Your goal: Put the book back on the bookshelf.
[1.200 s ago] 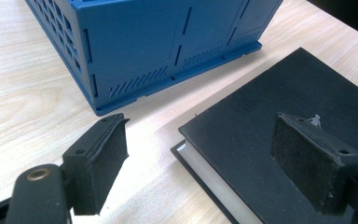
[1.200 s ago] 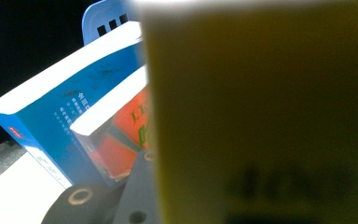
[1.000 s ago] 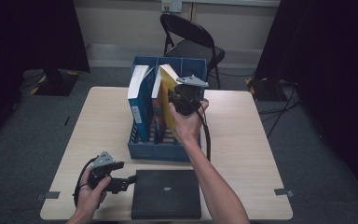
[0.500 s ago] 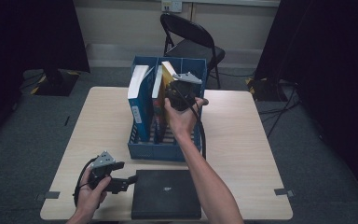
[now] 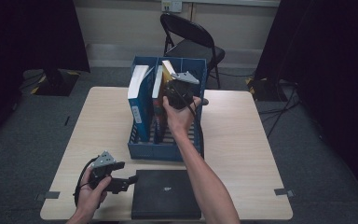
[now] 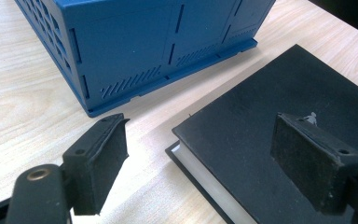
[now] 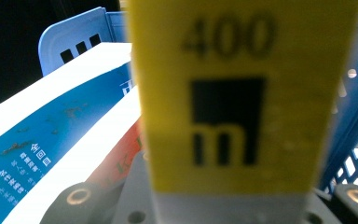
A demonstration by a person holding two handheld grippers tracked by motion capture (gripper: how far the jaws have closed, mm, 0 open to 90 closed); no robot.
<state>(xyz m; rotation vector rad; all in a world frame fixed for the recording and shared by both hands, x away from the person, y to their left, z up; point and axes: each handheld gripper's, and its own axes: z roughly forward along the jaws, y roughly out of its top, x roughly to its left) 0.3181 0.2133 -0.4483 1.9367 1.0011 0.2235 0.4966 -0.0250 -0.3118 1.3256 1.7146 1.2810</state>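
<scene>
A yellow book (image 5: 167, 69) stands tilted in the blue crate (image 5: 168, 153), and my right gripper (image 5: 179, 91) is shut on its spine from above. In the right gripper view the yellow spine (image 7: 247, 93) sits between the jaws of the right gripper (image 7: 219, 203). A blue book (image 5: 139, 100) and a red-covered book (image 5: 157, 95) stand to its left. Near the table's front, my left gripper (image 5: 127, 180) is open, with nothing in it, beside a black book (image 5: 166, 200). The left gripper (image 6: 205, 125) straddles the corner of the black book (image 6: 270, 116).
The crate stands mid-table on a light wooden table (image 5: 242, 140). A black folding chair (image 5: 189, 44) stands behind the table's far edge. The blue crate wall (image 6: 144, 42) lies just ahead of my left gripper. The floor around is dark carpet.
My right gripper has shifted slightly left with the yellow book, bringing it closer to the other books in the crate. The left hand has stayed put.
</scene>
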